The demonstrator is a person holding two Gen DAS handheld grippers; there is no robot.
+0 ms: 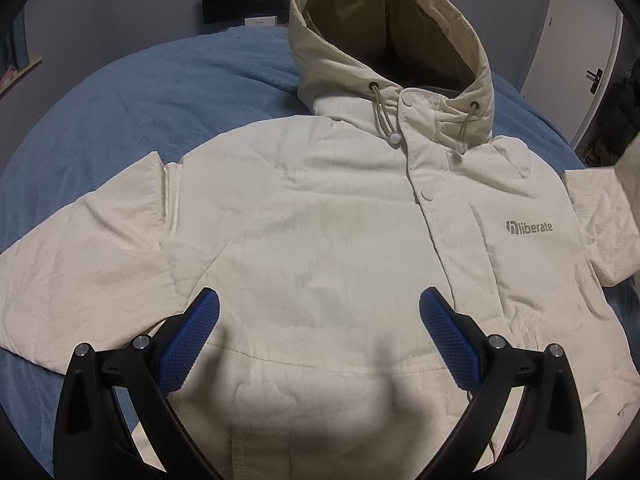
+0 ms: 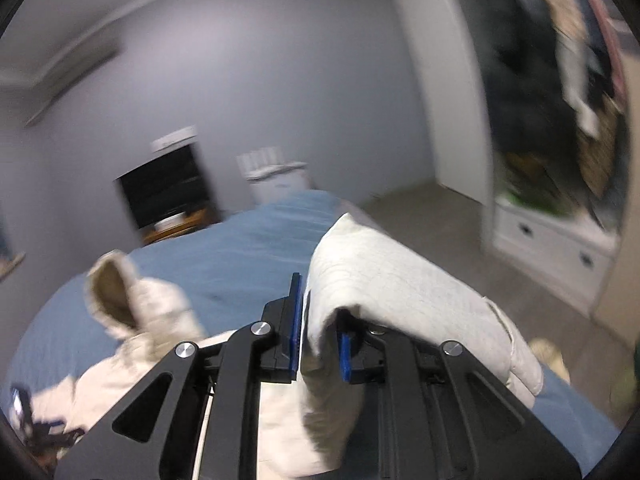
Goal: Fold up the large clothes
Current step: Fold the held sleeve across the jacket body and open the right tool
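Blue bed (image 1: 120, 92) — jacket (image 1: 320, 220) under left tongs (image 1: 318, 316) | sleeve (image 2: 400, 288) — right tongs (image 2: 320, 332)

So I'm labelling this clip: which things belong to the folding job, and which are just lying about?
Job:
- cream hooded jacket
- its sleeve, pinched in the right claw
- left claw, open above the jacket
- blue bed cover

Lying about:
- dark screen
- white drawers
- door

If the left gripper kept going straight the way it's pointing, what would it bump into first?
Most likely the front of the cream jacket, spread on the blue bed. The left gripper points down at it with open jaws and nothing between. How far off is hard to judge.
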